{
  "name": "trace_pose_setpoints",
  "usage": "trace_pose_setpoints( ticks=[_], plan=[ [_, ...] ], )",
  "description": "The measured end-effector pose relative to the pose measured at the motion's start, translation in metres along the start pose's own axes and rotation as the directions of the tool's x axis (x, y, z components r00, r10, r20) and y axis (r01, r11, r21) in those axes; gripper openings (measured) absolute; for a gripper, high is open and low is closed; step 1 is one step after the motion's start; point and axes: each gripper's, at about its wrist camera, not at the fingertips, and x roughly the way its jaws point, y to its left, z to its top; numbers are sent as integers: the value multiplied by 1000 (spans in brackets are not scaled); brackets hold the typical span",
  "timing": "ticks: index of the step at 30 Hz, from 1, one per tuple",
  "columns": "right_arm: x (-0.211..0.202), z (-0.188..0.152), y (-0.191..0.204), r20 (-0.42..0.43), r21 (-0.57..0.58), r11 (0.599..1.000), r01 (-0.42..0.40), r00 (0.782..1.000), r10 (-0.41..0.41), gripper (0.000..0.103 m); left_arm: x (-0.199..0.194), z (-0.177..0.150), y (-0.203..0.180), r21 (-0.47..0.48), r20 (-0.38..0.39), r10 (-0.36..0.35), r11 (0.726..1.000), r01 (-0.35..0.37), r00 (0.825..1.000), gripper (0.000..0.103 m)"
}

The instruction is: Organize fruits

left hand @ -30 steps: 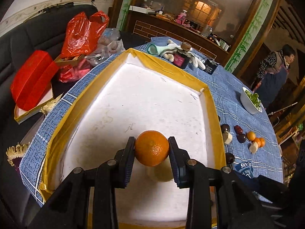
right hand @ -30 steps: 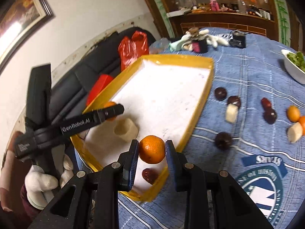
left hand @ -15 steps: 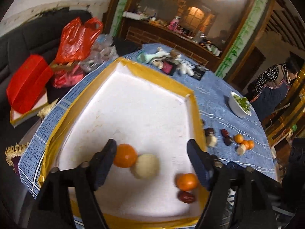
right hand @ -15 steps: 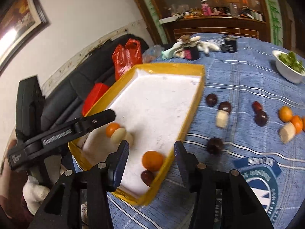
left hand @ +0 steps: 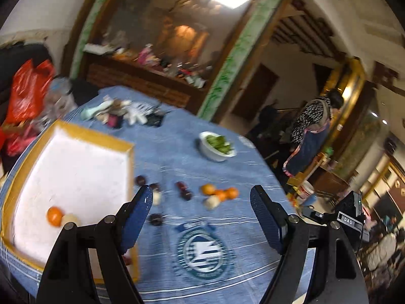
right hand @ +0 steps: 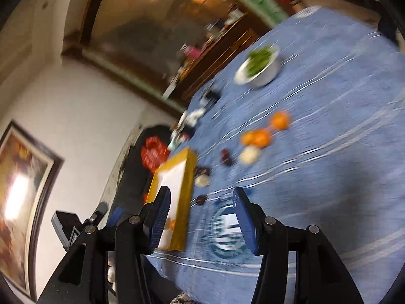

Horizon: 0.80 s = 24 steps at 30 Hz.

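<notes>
A yellow-rimmed white tray (left hand: 101, 139) lies at the left of the blue tablecloth; it also shows in the right wrist view (right hand: 187, 174). In it lie an orange (left hand: 54, 215) and a pale fruit (left hand: 70, 220). Loose on the cloth are several oranges (left hand: 220, 193), a pale piece (left hand: 211, 202) and dark fruits (left hand: 184, 190); they also show in the right wrist view as oranges (right hand: 260, 136) and dark fruits (right hand: 227, 157). My left gripper (left hand: 201, 214) is open and empty above the cloth. My right gripper (right hand: 200, 211) is open and empty, tilted, beside the tray's edge.
A white bowl of greens (left hand: 217, 146) stands at the back of the table, also in the right wrist view (right hand: 259, 67). Clutter (left hand: 121, 112) lies at the far edge. Red bags (left hand: 27, 91) sit on a sofa at left. A person (left hand: 311, 131) stands at right.
Both grippers let go of their oranges into the tray, opened wide, then swung right, away from the tray toward the loose fruit. Both views are now motion-blurred.
</notes>
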Motion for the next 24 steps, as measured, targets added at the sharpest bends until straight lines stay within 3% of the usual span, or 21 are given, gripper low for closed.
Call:
trace_pose_setpoints(
  ticks=[3, 7, 11, 14, 18, 21, 24],
  plan=[
    [-64, 17, -15, 72, 1, 995, 99, 993, -98, 59, -12, 12, -29, 71, 29, -16, 997, 14, 999, 79],
    [-157, 48, -7, 205, -28, 974, 223, 955, -213, 59, -42, 45, -71, 187, 105, 0, 982, -20, 994, 80],
    [-222, 75, 21, 327, -87, 953, 289, 912, -247, 69, -64, 78, -100, 288, 182, 46, 953, -98, 982, 87],
    [-250, 94, 46, 375, -138, 936, 325, 891, -254, 70, -68, 102, -114, 339, 211, 101, 925, -169, 972, 91],
    [-234, 117, 75, 377, -201, 916, 347, 891, -254, 74, -50, 122, -108, 317, 184, 113, 934, -168, 976, 91],
    [-193, 125, 77, 323, -233, 909, 345, 909, -263, 75, -21, 117, -92, 260, 107, 107, 956, -132, 988, 91],
    [-124, 121, 63, 204, -252, 912, 322, 939, -275, 75, 19, 97, -73, 212, 9, 110, 971, -109, 994, 91]
  ],
)
